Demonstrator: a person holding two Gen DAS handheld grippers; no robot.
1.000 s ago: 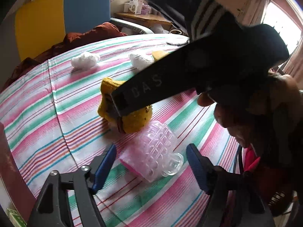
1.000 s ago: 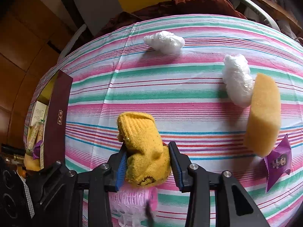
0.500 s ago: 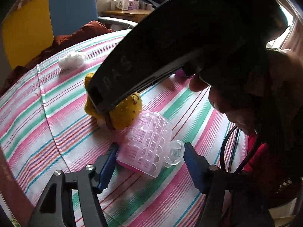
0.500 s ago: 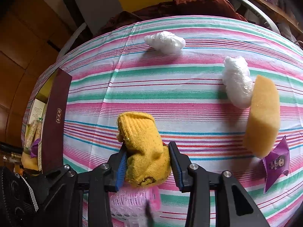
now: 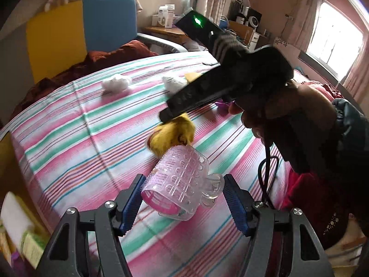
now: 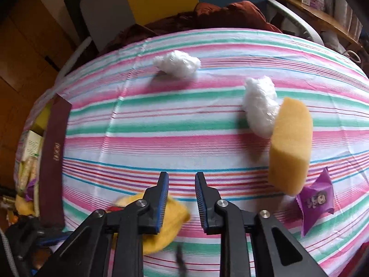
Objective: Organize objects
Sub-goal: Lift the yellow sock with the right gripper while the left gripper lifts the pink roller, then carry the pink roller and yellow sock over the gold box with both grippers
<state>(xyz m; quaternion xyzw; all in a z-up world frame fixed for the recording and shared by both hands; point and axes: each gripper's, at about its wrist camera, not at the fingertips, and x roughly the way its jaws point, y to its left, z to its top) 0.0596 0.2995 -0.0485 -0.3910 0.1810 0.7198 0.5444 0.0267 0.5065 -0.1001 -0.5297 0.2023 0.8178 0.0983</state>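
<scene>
The left gripper (image 5: 183, 199) has its fingers clamped on the pink hair roller (image 5: 177, 184), lifted off the striped counter (image 5: 92, 127). The right gripper (image 6: 181, 199) has its fingers narrowed with nothing between them; the blurry yellow sock (image 6: 170, 226) looks to sit just left, under them.
</scene>
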